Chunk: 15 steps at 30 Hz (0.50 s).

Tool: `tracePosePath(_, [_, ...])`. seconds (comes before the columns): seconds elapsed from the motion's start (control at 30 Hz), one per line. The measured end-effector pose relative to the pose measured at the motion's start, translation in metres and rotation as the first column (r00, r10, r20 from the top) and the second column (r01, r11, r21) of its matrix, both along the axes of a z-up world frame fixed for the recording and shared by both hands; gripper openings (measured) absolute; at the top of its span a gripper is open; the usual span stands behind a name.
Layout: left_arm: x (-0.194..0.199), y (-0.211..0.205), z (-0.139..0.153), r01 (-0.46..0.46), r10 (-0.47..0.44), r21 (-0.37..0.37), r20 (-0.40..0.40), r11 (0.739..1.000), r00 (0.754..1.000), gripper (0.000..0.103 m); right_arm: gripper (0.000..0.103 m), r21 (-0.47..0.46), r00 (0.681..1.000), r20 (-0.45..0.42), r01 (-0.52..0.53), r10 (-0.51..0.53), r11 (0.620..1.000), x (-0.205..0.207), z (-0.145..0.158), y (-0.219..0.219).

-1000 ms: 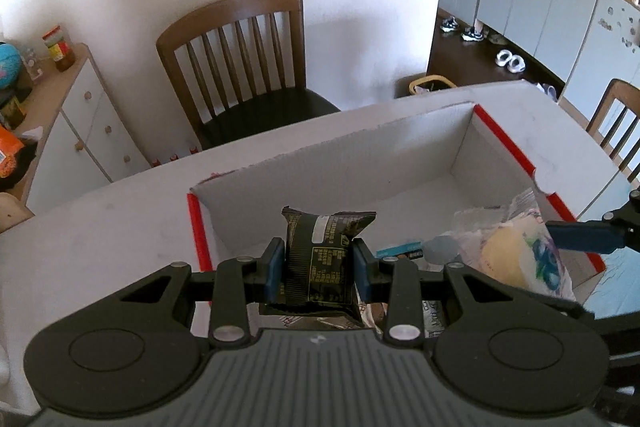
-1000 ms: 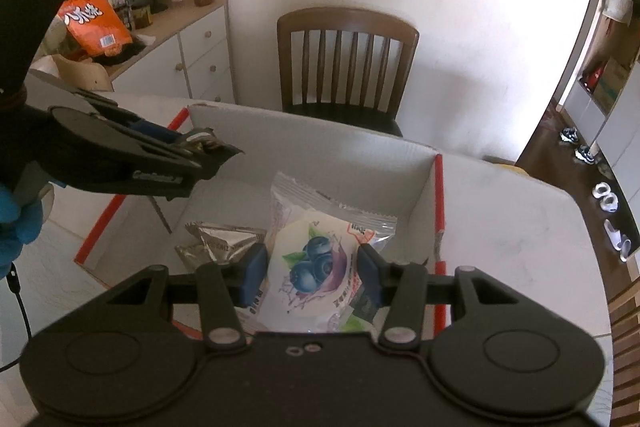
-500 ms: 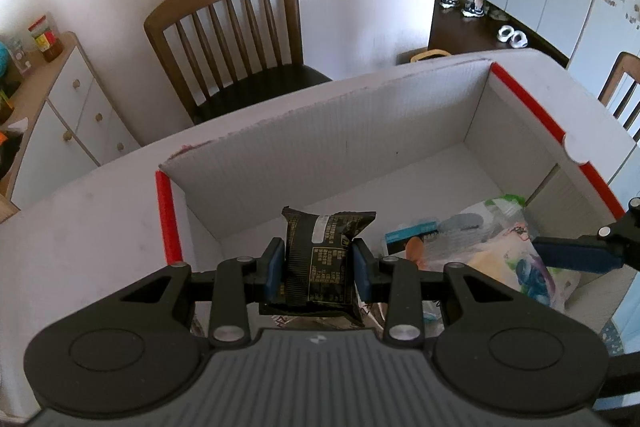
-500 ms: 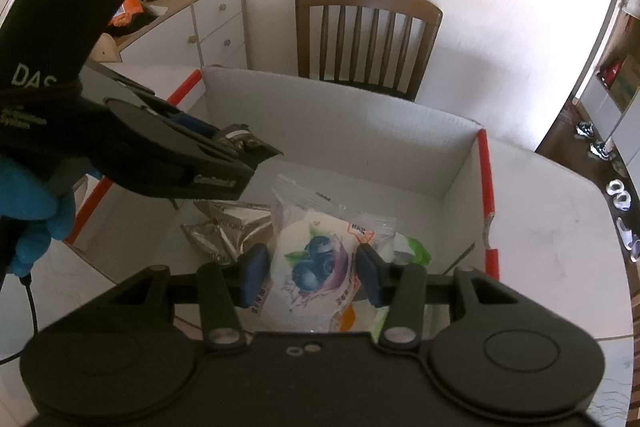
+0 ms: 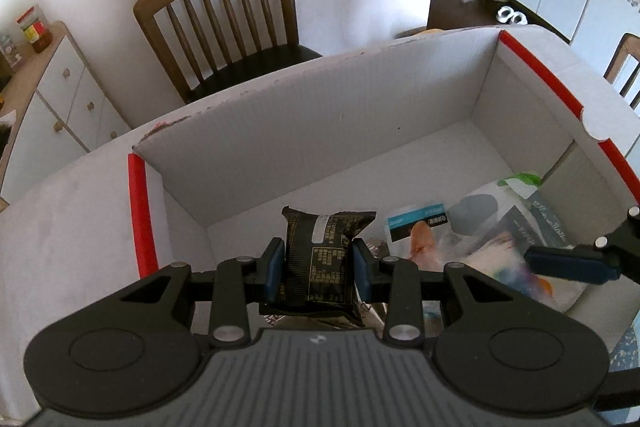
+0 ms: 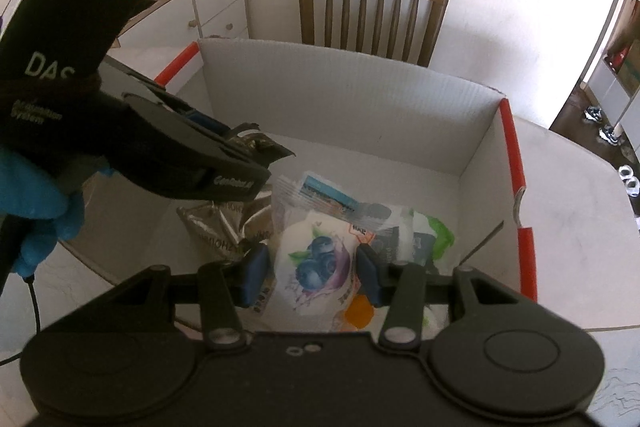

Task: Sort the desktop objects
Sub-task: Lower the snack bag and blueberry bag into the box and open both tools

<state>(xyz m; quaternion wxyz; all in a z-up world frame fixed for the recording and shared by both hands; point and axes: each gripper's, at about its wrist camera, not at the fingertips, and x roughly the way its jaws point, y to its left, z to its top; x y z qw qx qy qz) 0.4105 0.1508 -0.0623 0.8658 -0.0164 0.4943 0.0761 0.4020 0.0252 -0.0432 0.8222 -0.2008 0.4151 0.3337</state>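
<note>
White corrugated box [image 5: 320,131] with red edges [image 5: 138,215], standing on table, wooden chair [image 5: 228,19] behind. Left gripper [image 5: 319,269] clamped on black snack packet [image 5: 320,259], held upright over box interior. Right gripper [image 6: 312,273] clamped on blueberry-printed pouch [image 6: 316,267], above packets [image 6: 224,227] lying on box floor.
</note>
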Motion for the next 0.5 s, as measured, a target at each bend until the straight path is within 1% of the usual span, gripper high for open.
tracePosePath(0.03, [0.0004, 0.0005, -0.0013, 0.003, -0.003, -0.004, -0.004, 1.000, 1.000, 0.035, 0.044, 0.003, 1.000, -0.001, 0.001, -0.001, 1.000, -0.0001, -0.0005, -0.0007])
tracePosePath(0.17, [0.0022, -0.0002, -0.0048, 0.008, -0.008, -0.002, -0.015, 1.000, 1.000, 0.035, 0.044, 0.001, 1.000, -0.002, -0.002, 0.002, 1.000, 0.0006, -0.0021, -0.0006])
tracePosePath(0.3, [0.0037, 0.0018, -0.0069, 0.010, -0.010, -0.015, -0.027, 1.000, 1.000, 0.036, 0.046, 0.006, 1.000, -0.010, 0.007, -0.007, 1.000, 0.0029, -0.0025, -0.0022])
tracePosePath(0.37, [0.0037, 0.0033, -0.0065, 0.002, -0.002, -0.020, -0.024, 1.000, 1.000, 0.044, 0.048, 0.009, 1.000, -0.024, 0.004, -0.004, 1.000, 0.0029, -0.0026, -0.0027])
tracePosePath(0.4, [0.0028, 0.0034, -0.0052, -0.002, 0.002, -0.022, -0.013, 1.000, 1.000, 0.050, 0.050, 0.009, 1.000, -0.024, 0.005, -0.004, 1.000, 0.0024, -0.0024, -0.0039])
tracePosePath(0.43, [0.0014, 0.0021, -0.0030, 0.002, -0.002, -0.031, 0.002, 1.000, 1.000, 0.057, 0.055, 0.012, 1.000, -0.028, 0.006, -0.005, 1.000, 0.0026, -0.0016, -0.0045])
tracePosePath(0.47, [0.0006, 0.0015, -0.0009, 0.007, -0.006, -0.038, 0.014, 0.999, 1.000, 0.059, 0.058, 0.017, 0.999, -0.034, 0.004, -0.004, 1.000, 0.0020, -0.0009, -0.0057])
tracePosePath(0.5, [0.0002, 0.0005, 0.0013, 0.008, -0.007, -0.038, 0.022, 0.999, 1.000, 0.067, 0.062, 0.023, 0.999, -0.036, 0.003, -0.002, 1.000, 0.0021, 0.0001, -0.0068])
